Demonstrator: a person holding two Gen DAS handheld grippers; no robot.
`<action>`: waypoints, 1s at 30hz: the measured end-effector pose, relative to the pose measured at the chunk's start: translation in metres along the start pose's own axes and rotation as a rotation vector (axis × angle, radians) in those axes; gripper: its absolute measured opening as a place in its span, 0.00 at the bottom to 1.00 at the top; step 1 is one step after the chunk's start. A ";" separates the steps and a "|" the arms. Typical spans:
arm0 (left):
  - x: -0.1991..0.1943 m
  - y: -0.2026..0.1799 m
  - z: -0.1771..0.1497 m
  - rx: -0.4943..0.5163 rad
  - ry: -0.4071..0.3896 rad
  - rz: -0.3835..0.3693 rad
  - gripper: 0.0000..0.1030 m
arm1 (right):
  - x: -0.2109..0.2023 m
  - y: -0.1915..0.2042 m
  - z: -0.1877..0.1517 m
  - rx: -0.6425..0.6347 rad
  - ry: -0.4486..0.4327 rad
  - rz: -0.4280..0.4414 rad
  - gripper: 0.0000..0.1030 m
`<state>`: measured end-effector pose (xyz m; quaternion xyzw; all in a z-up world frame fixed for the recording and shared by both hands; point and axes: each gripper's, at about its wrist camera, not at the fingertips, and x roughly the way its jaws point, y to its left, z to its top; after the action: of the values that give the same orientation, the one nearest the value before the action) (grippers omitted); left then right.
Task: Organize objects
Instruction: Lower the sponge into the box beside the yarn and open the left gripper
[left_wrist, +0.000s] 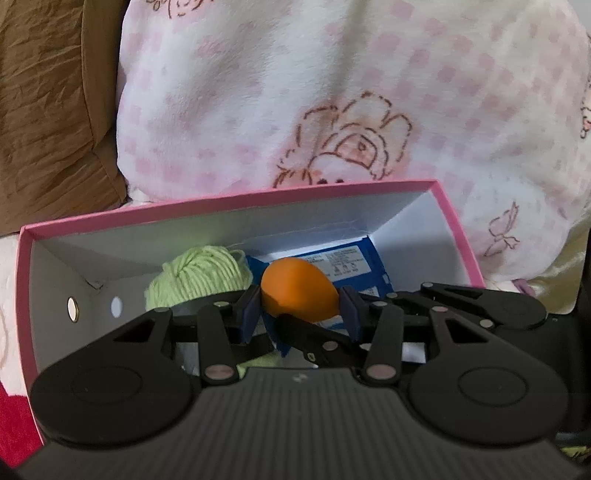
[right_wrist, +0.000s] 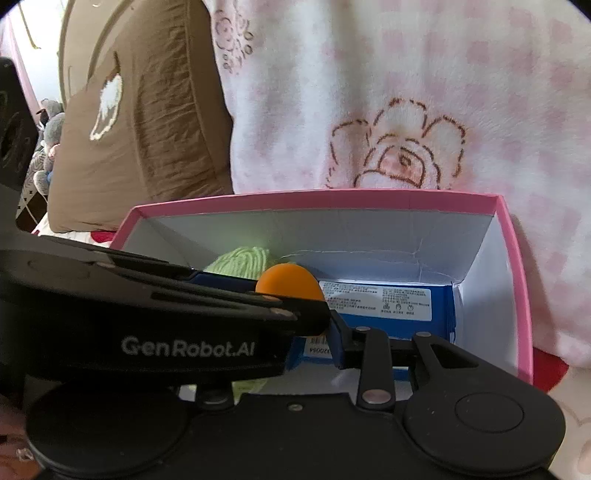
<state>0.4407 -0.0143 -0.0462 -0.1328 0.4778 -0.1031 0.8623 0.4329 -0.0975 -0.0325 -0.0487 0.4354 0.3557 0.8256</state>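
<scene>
The pink-rimmed white cardboard box (left_wrist: 229, 206) already holds a flat blue printed carton (right_wrist: 384, 306) and a pale green ball of yarn (left_wrist: 199, 275). The left gripper (left_wrist: 301, 314) clamps an orange egg-shaped object (left_wrist: 299, 291) over the interior (not yet released). The right gripper (right_wrist: 325, 332) is mostly hidden; I cannot tell its jaws' state.

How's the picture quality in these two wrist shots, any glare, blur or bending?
Left wrist view: mostly sharp, fisheye bows the pink box rim, a bright patch glares on its inner back wall, and the orange egg is crisp. Right wrist view: dark vignette in the corners, the blanket looks soft and washed out, and the other claw blocks the left side.
</scene>
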 end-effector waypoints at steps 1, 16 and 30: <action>0.002 0.001 0.002 -0.005 0.003 -0.002 0.43 | 0.002 0.000 0.001 0.001 0.002 -0.002 0.38; 0.009 0.018 0.007 -0.100 0.010 -0.051 0.38 | 0.013 -0.017 0.002 0.102 0.048 -0.008 0.42; -0.015 0.006 0.008 -0.004 -0.047 0.020 0.38 | 0.019 -0.004 0.020 0.107 0.034 -0.003 0.36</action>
<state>0.4403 -0.0032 -0.0321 -0.1321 0.4589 -0.0903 0.8739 0.4564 -0.0824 -0.0352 -0.0110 0.4677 0.3297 0.8201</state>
